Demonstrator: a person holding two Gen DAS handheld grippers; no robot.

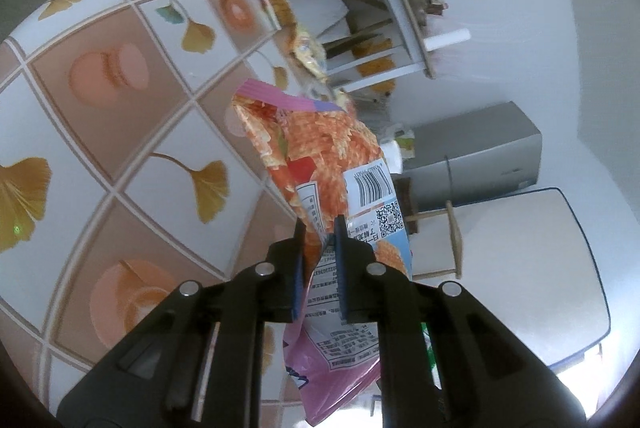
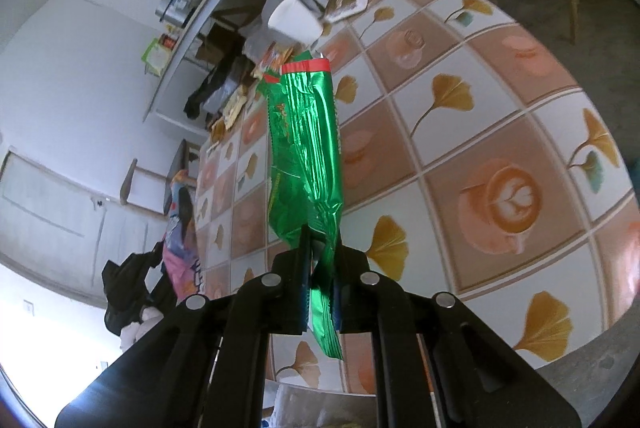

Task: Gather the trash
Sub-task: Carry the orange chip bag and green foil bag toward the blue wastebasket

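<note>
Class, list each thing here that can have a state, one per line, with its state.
Left gripper: shut on pink bag.
Pink bag: held off the table, crumpled.
Right gripper: shut on green bag.
Green bag: held above the table, creased.
White cup: lying on its side.

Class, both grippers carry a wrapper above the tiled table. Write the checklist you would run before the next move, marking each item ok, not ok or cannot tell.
1. Left gripper shut on the pink snack bag: ok.
2. Right gripper shut on the green wrapper: ok.
3. Both wrappers lifted off the table: ok.
4. Trash bin in view: not ok.
5. Table cleared of trash: not ok, wrappers remain at its far edge.
</note>
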